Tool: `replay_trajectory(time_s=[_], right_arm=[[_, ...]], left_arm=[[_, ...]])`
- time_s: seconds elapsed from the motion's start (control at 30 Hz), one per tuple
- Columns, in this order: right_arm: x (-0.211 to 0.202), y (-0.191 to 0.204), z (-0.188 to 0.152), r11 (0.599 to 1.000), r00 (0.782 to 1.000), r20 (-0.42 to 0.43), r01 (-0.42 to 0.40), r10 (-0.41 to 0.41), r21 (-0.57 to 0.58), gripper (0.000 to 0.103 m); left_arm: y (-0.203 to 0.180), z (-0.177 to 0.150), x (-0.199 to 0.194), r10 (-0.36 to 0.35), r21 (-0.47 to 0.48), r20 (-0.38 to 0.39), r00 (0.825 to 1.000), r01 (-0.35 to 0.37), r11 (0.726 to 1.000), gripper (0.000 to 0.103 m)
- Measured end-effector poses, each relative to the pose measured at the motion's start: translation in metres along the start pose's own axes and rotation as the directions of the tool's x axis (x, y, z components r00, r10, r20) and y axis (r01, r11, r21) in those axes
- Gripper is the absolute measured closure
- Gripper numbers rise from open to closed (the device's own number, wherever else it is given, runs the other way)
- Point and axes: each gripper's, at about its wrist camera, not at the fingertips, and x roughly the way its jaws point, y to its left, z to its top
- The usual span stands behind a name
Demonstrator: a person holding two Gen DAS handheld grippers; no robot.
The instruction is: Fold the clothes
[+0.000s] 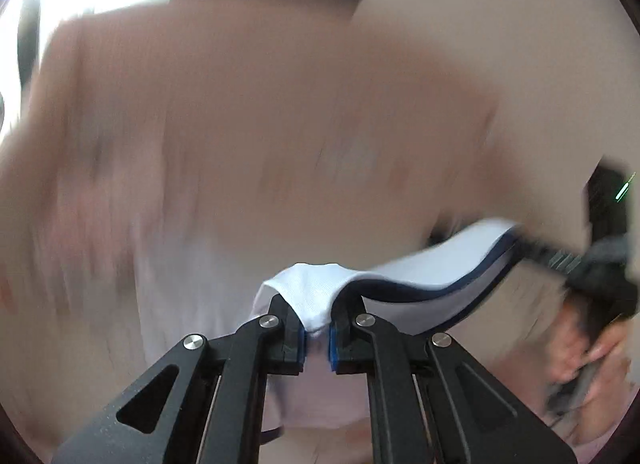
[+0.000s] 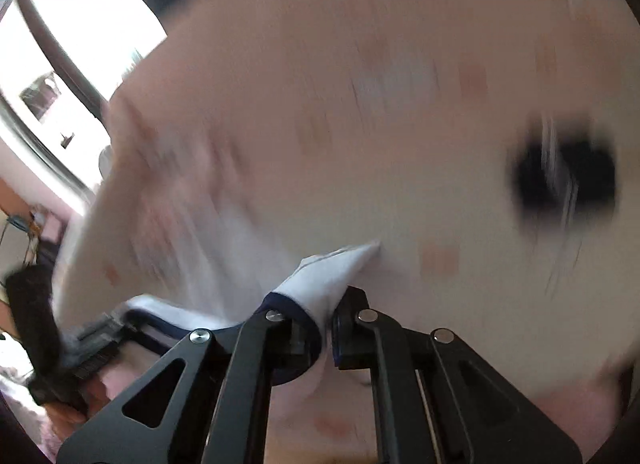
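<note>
A white garment with a dark navy trimmed edge [image 1: 432, 284] is stretched between both grippers. My left gripper [image 1: 317, 338] is shut on a bunched white fold of it, with the blue pads pressing the cloth. In the right wrist view the same white garment [image 2: 324, 276] is pinched at its navy edge by my right gripper [image 2: 326, 338], which is shut on it. The right gripper [image 1: 560, 260] also shows at the right of the left wrist view, blurred, with a hand [image 1: 588, 360] on its handle. The left gripper [image 2: 96, 340] appears blurred at the lower left of the right wrist view.
A pale pink surface with faint square patterns [image 1: 280, 123] fills both views, heavily blurred. A bright window [image 2: 80, 23] with a dark frame lies at the upper left. A dark blurred blob [image 2: 564, 179] sits on the pale surface to the right.
</note>
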Motion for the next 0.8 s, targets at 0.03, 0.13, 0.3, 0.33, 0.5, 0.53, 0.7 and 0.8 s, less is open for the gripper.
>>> replay_trajectory(time_s=[0.03, 0.13, 0.3, 0.33, 0.5, 0.53, 0.7, 0.8], right_arm=[[-0.03, 0.014, 0.028, 1.0, 0.996, 0.091, -0.006, 0.008, -0.022, 0.098], [-0.112, 0.045, 0.065, 0.997, 0.953, 0.295, -0.045, 0.063, -0.069, 0.097], [-0.15, 0.061, 0.021, 0.995, 0.93, 0.365, -0.011, 0.048, -0.102, 0.097], [-0.141, 0.058, 0.002, 0.995, 0.938, 0.345, 0.011, 0.023, -0.098, 0.097], [-0.038, 0.018, -0.111, 0.996, 0.995, 0.047, 0.089, -0.088, -0.02, 0.097], [-0.009, 0.005, -0.136, 0.995, 0.994, -0.049, 0.097, -0.097, 0.012, 0.097], [0.054, -0.039, -0.217, 0.983, 0.941, -0.325, 0.137, -0.091, 0.12, 0.092], [0.066, -0.048, -0.226, 0.987, 0.915, -0.397, 0.12, -0.069, 0.104, 0.084]], left_arm=[[-0.013, 0.033, -0.031, -0.003, 0.033, 0.105, 0.994, -0.001, 0.999, 0.095], [-0.035, 0.066, -0.096, 0.032, 0.1, 0.269, 0.963, -0.061, 0.993, 0.095], [-0.021, 0.015, -0.1, 0.076, 0.084, 0.201, 0.977, -0.094, 0.992, 0.095], [-0.014, -0.003, -0.087, 0.083, 0.067, 0.149, 0.985, -0.094, 0.993, 0.095], [0.051, -0.153, 0.033, 0.079, -0.141, -0.316, 0.946, -0.129, 0.982, 0.095], [0.058, -0.183, 0.049, 0.089, -0.149, -0.388, 0.917, -0.158, 0.976, 0.095], [0.064, -0.272, 0.062, 0.041, -0.181, -0.521, 0.853, -0.157, 0.971, 0.094], [0.07, -0.284, 0.065, 0.03, -0.178, -0.549, 0.835, -0.152, 0.972, 0.091]])
